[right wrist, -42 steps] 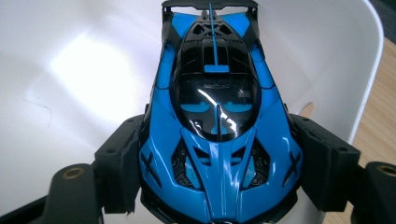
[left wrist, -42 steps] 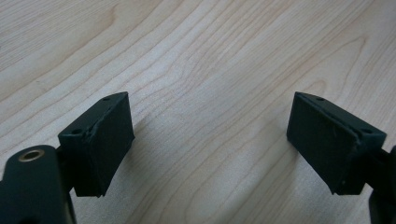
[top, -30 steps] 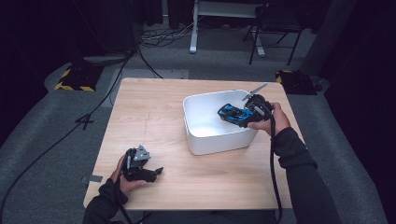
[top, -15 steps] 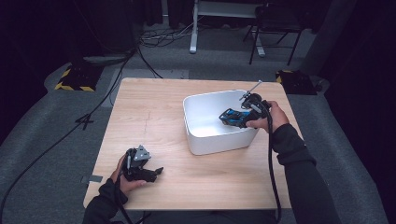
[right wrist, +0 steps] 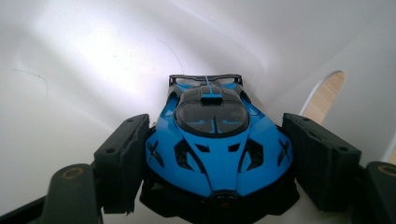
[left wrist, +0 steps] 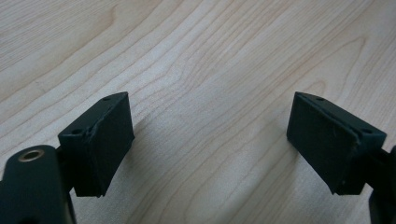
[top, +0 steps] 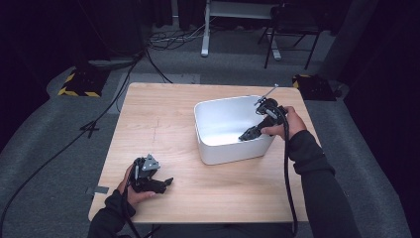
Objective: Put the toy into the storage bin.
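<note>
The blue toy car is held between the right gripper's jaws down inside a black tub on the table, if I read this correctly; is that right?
Nearly: the tub is white, not black. The high view shows its white walls on the wooden table, and the right gripper view shows the blue toy car between the right gripper's jaws against a white interior.
</note>
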`<state>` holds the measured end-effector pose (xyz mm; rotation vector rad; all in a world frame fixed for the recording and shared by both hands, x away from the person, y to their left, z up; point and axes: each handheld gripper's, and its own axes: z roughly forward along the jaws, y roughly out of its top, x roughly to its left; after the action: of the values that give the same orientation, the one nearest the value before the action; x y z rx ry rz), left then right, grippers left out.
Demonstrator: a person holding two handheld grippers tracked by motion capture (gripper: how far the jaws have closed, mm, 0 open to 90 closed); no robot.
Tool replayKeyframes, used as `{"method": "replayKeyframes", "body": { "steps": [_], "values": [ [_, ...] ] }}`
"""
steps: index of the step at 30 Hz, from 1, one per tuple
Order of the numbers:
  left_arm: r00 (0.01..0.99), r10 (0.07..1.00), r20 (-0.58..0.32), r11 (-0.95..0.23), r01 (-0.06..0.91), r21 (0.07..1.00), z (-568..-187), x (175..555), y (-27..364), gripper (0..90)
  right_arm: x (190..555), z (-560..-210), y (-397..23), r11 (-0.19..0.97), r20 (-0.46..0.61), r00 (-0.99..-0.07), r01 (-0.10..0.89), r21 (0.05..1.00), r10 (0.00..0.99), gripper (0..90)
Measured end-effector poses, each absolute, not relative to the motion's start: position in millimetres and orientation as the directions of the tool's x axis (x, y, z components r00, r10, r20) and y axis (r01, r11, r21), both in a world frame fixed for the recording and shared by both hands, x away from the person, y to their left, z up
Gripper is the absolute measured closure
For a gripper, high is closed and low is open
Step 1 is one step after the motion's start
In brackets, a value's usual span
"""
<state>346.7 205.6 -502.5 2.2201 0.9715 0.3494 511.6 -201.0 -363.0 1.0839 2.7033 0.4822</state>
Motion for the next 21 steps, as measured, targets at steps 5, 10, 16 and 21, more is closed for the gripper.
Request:
{"method": "replayKeyframes", "body": {
  "steps": [5,10,16,21],
  "values": [
    [0.683,0.730,-0.022,-0.488,0.544,0.682,-502.8,346.6,205.4,14.9,510.9,-362.4,-201.8,0.672,-0.048,-0.711,0.638,0.377,0.702,25.9],
    [0.683,0.730,-0.023,-0.488,0.544,0.683,-502.9,346.6,205.4,14.9,510.0,-361.4,-203.6,0.667,-0.045,-0.711,0.634,0.390,0.702,25.9],
    [0.685,0.729,-0.017,-0.492,0.541,0.682,-502.7,346.8,205.6,14.9,505.4,-362.7,-208.3,0.647,-0.016,-0.709,0.634,0.423,0.705,28.4],
    [0.683,0.730,-0.022,-0.488,0.544,0.682,-502.8,346.7,205.4,14.9,503.0,-363.4,-208.6,0.647,-0.031,-0.707,0.627,0.434,0.707,34.3]
  ]
}}
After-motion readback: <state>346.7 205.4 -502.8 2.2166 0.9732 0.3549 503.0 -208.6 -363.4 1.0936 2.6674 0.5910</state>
